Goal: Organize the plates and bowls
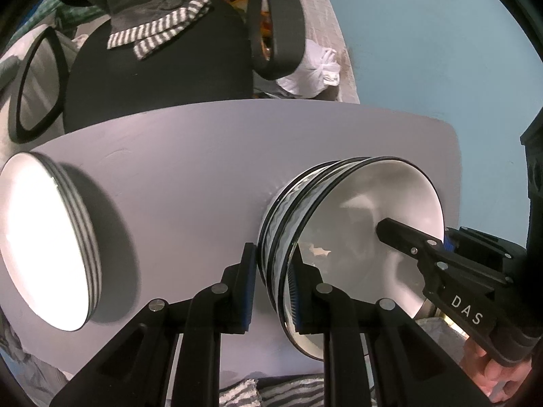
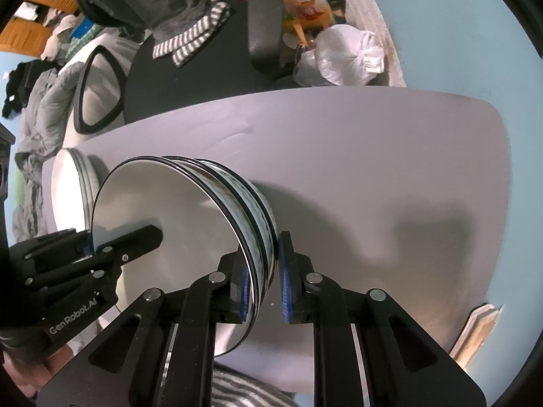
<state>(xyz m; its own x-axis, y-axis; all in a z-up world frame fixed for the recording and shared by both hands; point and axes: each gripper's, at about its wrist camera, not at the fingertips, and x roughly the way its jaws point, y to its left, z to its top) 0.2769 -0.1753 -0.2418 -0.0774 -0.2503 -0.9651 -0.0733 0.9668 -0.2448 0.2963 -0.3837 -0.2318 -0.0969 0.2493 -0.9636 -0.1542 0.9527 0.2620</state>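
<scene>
Three round glossy bowls (image 1: 339, 237), nested, black-rimmed.

A black office chair (image 1: 152, 78) draped with striped cloth (image 1: 159, 30) — white bag (image 2: 346, 56) beside it.

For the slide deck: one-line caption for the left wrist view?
Both grippers, left and right, grip opposite rims of stacked bowls beside a plate stack.

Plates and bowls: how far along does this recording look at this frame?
Done: plates stack sits together on the table. In hand: the left gripper and right gripper each clamp opposite rims of the nested bowls. Left: releasing the bowls; no loose dishes show elsewhere.
</scene>
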